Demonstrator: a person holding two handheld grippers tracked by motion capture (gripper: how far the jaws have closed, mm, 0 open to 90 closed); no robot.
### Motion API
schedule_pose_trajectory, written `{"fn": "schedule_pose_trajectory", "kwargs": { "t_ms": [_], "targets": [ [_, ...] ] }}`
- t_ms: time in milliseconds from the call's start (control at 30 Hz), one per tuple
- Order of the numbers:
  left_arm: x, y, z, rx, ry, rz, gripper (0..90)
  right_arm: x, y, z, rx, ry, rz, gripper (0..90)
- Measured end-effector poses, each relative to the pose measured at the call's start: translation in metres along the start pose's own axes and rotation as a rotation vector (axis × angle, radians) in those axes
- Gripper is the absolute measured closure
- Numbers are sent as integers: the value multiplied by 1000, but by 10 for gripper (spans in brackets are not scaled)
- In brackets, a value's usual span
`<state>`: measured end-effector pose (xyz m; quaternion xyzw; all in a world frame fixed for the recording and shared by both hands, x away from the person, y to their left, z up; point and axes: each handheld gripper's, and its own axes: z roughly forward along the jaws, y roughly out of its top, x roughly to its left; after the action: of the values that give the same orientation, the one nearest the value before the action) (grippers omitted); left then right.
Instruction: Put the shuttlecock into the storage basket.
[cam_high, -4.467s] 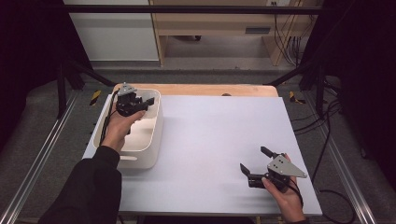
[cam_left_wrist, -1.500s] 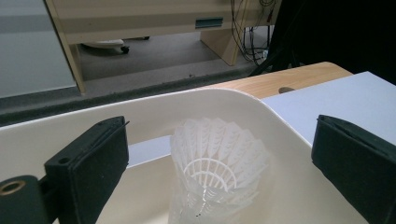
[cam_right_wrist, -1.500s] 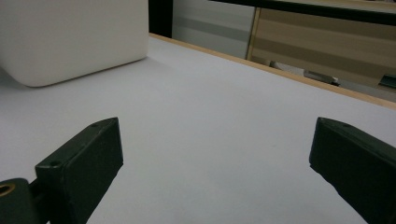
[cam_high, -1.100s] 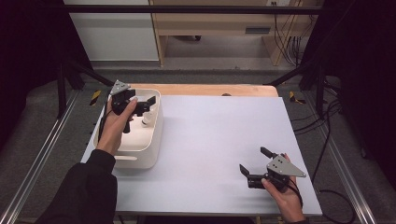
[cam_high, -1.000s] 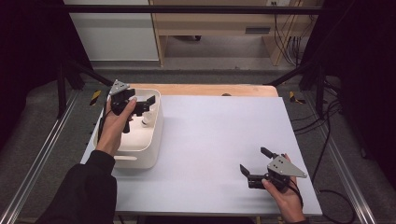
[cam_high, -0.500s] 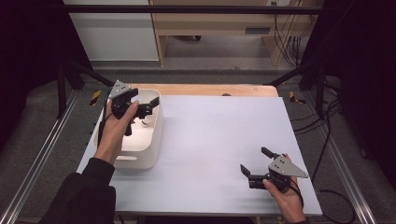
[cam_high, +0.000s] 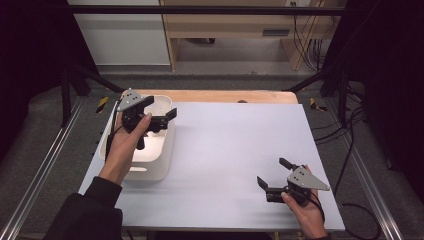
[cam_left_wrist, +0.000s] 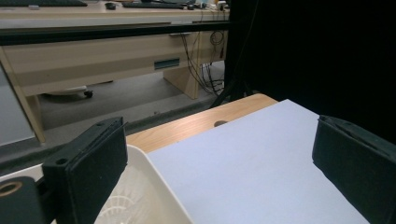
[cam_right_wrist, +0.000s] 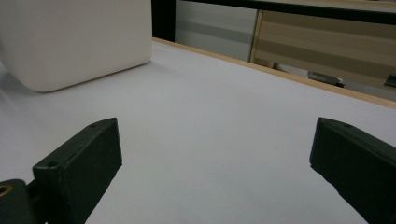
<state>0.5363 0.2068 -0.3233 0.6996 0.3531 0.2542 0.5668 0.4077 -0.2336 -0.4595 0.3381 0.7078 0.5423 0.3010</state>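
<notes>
Left hand-held gripper (cam_high: 159, 111): jaws wide, empty, above white basket (cam_high: 162, 155) rim. Risk: lower jaw clips rim, tips basket. Right hand-held gripper (cam_high: 274, 176): open, idle on surface (cam_high: 225, 145).

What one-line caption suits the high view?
Left tongs held open above a white tub; right tongs rest open on the table.

— Where is the white plastic basin (cam_high: 159, 167)?

— On the left part of the pale table top (cam_high: 235, 150), near its far edge. My left gripper (cam_high: 160, 111) hangs above it, over its far right corner.

— And your right gripper (cam_high: 272, 176)?

— Well apart, low over the table's near right corner.
</notes>
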Motion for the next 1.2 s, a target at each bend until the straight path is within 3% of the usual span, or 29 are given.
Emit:
{"fn": "schedule_pose_trajectory", "kwargs": {
  "t_ms": [667, 1200],
  "targets": [
    [-57, 2, 4, -18, -126, 43, 26, 0, 0, -1, 0, 2, -4, 24],
    [-89, -15, 18, 7, -190, 61, 26, -1, 0, -2, 2, -5, -11, 25]
  ]
}}
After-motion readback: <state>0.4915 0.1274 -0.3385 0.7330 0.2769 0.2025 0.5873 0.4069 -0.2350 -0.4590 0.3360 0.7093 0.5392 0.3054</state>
